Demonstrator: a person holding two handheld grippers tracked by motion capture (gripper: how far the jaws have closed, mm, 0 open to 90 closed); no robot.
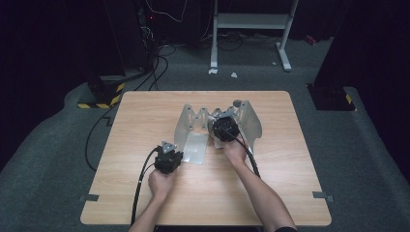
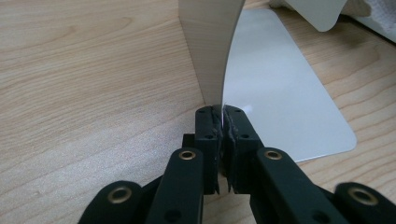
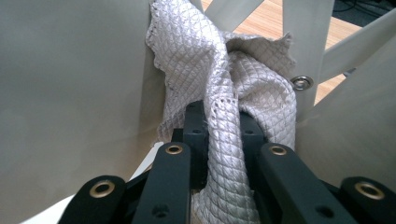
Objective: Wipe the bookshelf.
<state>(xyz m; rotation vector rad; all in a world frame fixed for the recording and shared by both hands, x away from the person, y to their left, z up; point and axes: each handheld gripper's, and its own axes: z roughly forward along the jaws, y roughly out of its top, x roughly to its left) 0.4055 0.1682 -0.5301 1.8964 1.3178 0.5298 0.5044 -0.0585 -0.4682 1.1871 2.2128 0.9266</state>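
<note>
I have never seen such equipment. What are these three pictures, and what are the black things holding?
A person sits at a wooden table and holds a hand tool with two black jaws in each hand. The high view looks down from above; the other two pictures come from a camera riding on each tool. On the table stands a folding metal rack. The left gripper is shut on the edge of one thin rack panel. The right gripper is shut on a quilted grey cloth inside the rack.

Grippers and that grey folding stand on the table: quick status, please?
Left gripper shut on the stand's left panel edge. Right gripper shut on quilted cloth, down between the panels. Table around it bare, nothing blocking.
</note>
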